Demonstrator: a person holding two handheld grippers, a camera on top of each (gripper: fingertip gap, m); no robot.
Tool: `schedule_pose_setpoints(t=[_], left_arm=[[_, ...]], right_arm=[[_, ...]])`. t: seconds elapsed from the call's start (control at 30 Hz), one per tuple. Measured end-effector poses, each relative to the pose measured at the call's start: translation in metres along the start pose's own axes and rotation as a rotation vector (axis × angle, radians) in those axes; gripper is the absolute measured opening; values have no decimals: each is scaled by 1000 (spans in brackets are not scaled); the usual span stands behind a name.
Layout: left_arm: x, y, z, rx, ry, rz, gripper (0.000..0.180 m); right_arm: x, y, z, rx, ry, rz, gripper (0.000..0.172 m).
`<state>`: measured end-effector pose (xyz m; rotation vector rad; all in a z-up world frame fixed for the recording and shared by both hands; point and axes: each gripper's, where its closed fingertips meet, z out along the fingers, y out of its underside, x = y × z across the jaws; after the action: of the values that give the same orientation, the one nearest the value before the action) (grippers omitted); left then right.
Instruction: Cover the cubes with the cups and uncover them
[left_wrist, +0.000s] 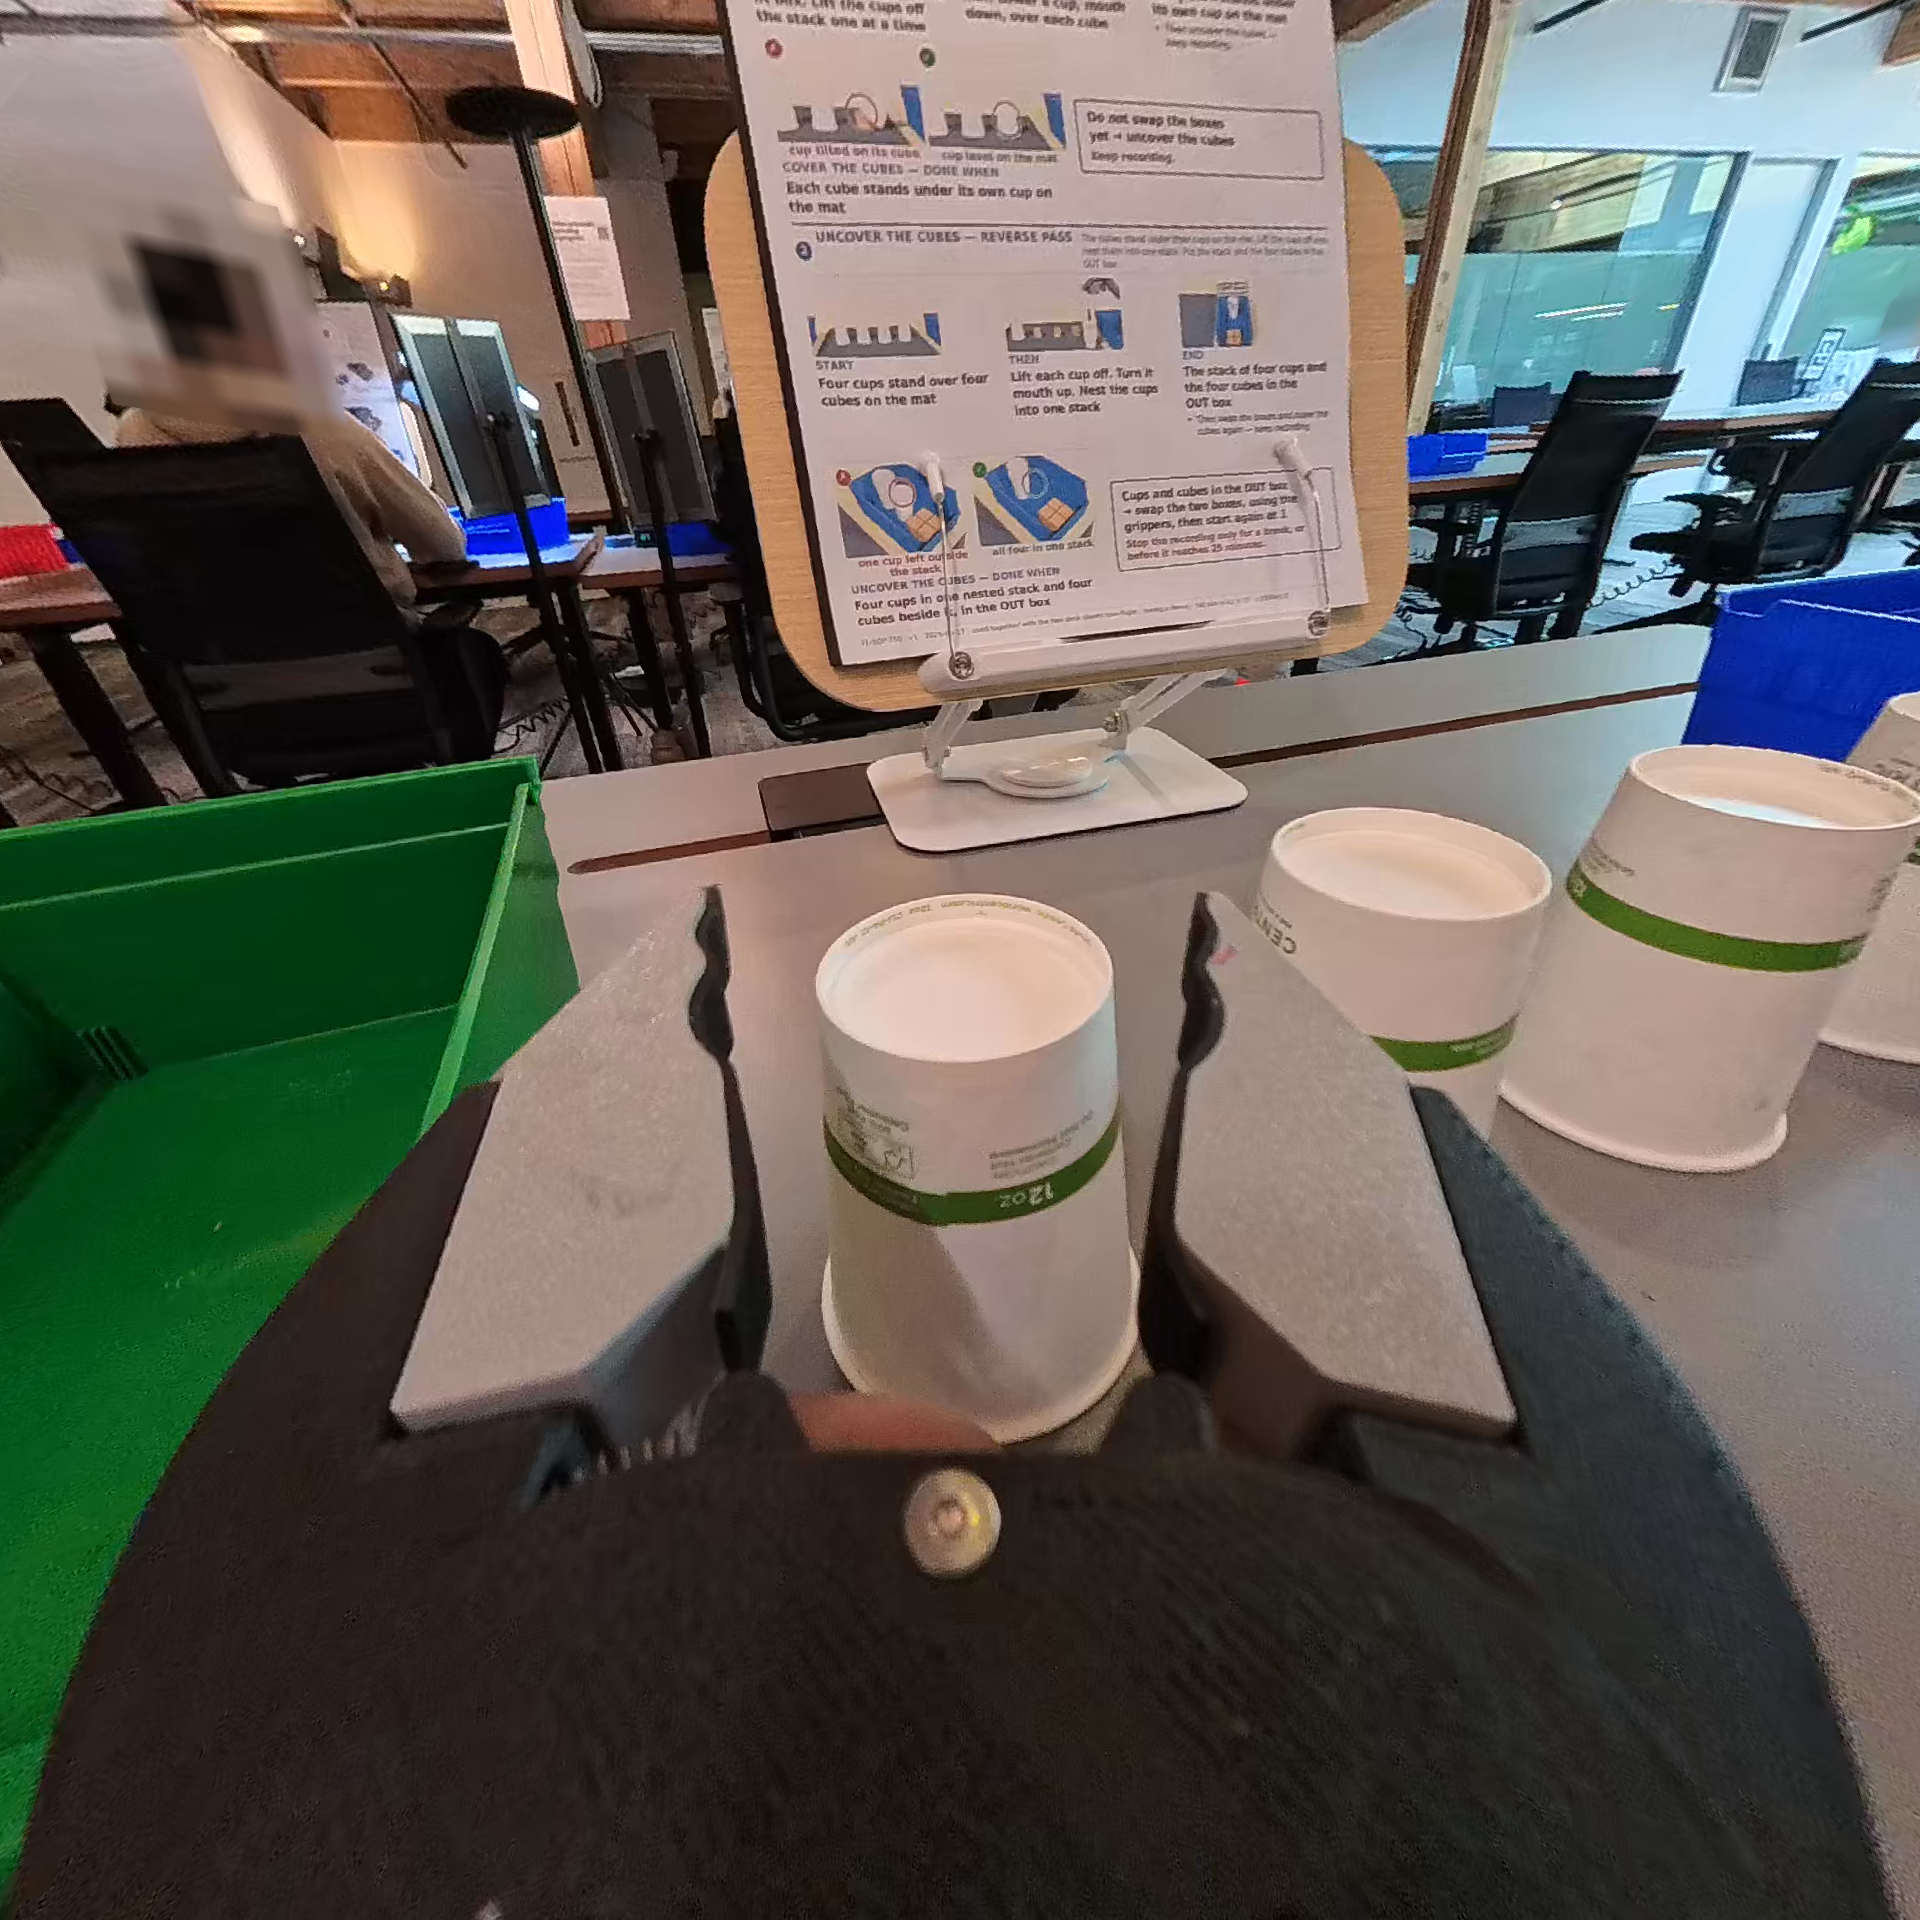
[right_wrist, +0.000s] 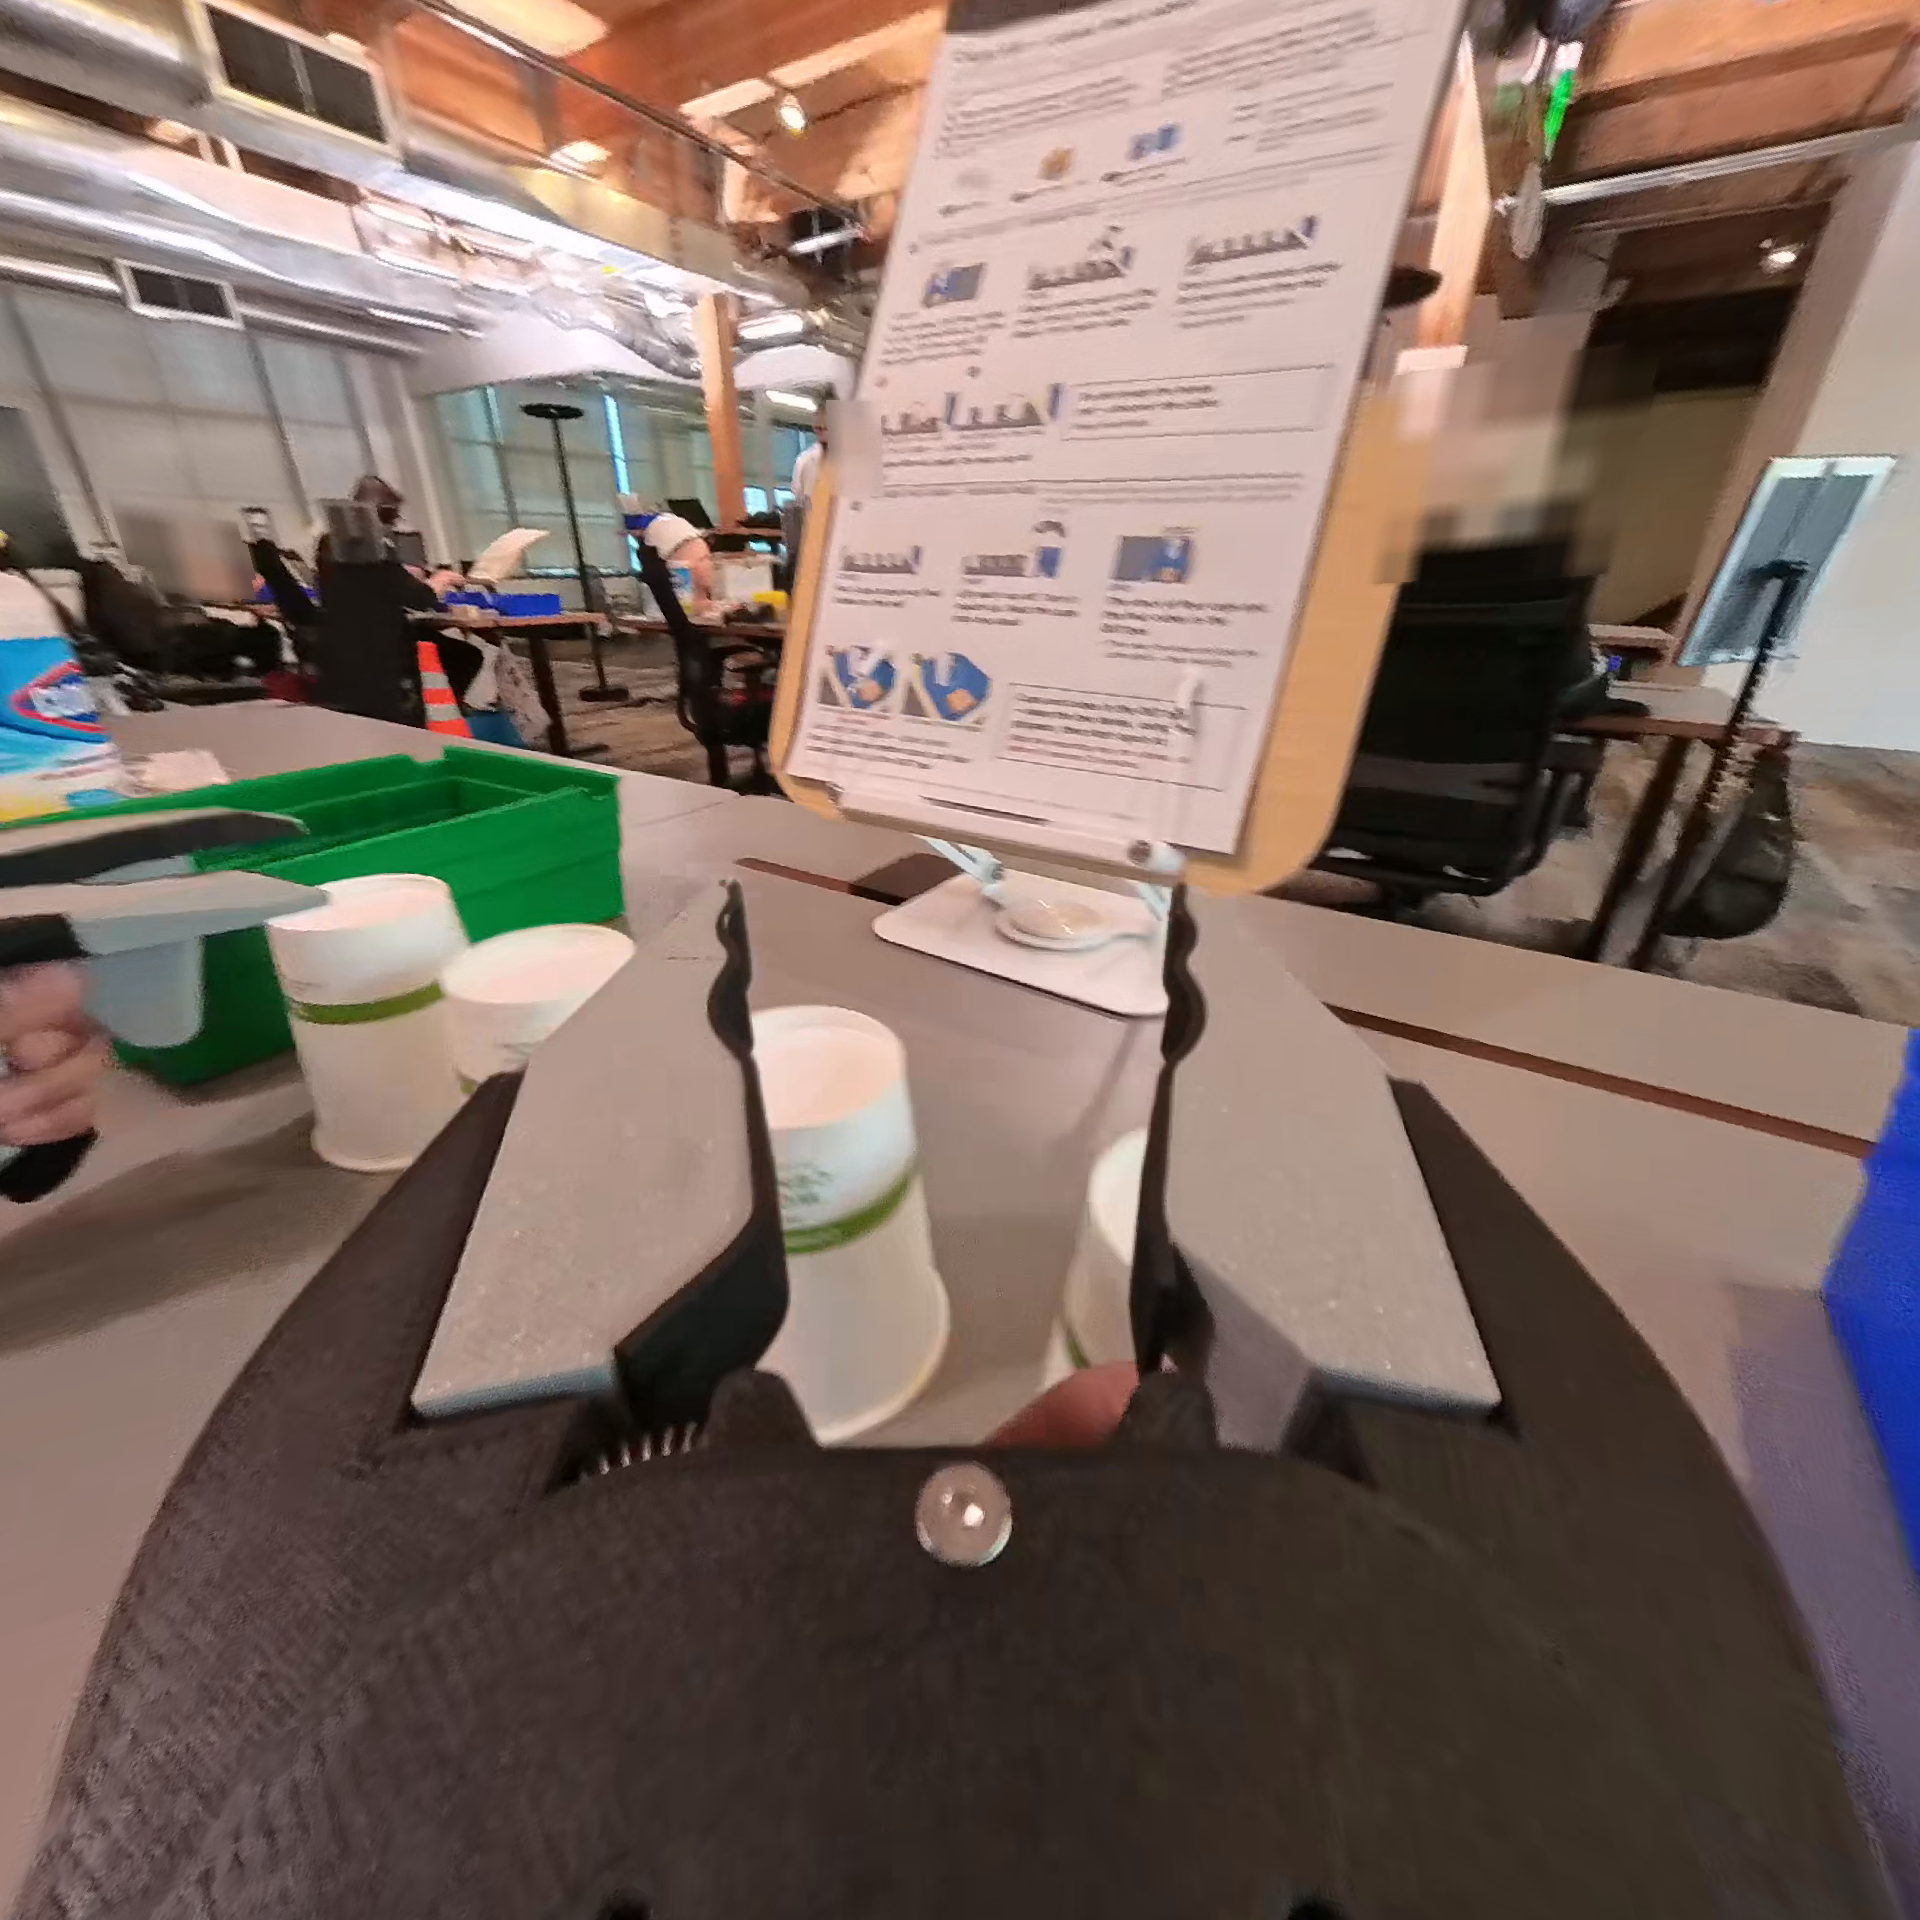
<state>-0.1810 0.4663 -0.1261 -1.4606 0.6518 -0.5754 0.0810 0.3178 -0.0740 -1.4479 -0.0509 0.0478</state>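
A: Cups first. Left wrist view: one inverted white cup with a green band (left_wrist: 971, 1153) stands on the grey table (left_wrist: 1714, 1299) at frame centre, between the fingers of the left gripper (left_wrist: 956, 935). Jaws wide apart; clear table shows between the left pad and the cup wall. Lower right, the cup's flared rim sits very close to the right finger's base; contact there cannot be told.

B: Cubes?

A: None visible in either view. Whether any sit under the cups cannot be told; the cups are opaque.

B: Other cups?

A: Second cup (left_wrist: 1403, 935) right of centre, its lower part hidden behind the right finger. Third cup (left_wrist: 1704, 956) further right. A fourth (left_wrist: 1896, 894) is cut off by the right edge. Green bin (left_wrist: 239, 1039) at left, cropped by the frame edge. Blue bin (left_wrist: 1808, 675) at upper right, partly out of frame.

B: Right wrist view?

A: Heavily blurred. Right gripper (right_wrist: 951, 935) spread open, nothing clamped. One inverted cup (right_wrist: 847, 1195) stands in the gap, its left side hidden behind the left finger. Another cup (right_wrist: 1107, 1247) is mostly hidden behind the right finger. Two more cups (right_wrist: 364, 1018) at left, beside the green bin.

B: Anything else?

A: Instruction sheet on a stand (left_wrist: 1049, 343), its top cropped. A fingertip (right_wrist: 1070, 1403) pokes out at the gripper body.
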Motion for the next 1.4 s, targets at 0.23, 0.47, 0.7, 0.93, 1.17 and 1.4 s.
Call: schedule_pose_setpoints(t=[0.23,0.47,0.7,0.93,1.17,1.4], left_arm=[[-2,0,1,6,-4,-1,84],[3,-9,-3,53,34,-18,83],[50,-34,-20,201,305,-32,68],[87,-36,-33,229,483,40,69],[135,-11,-43,143,692,159,66],[142,4,-38,106,666,256,66]], right_arm=[[36,18,-12,-64,42,-19,77],[53,25,-16,-89,94,-34,76],[50,37,-14,-140,70,-56,75],[50,38,-14,-148,65,-37,72],[39,42,-13,-177,46,-132,69],[35,51,-10,-225,36,-155,69]])
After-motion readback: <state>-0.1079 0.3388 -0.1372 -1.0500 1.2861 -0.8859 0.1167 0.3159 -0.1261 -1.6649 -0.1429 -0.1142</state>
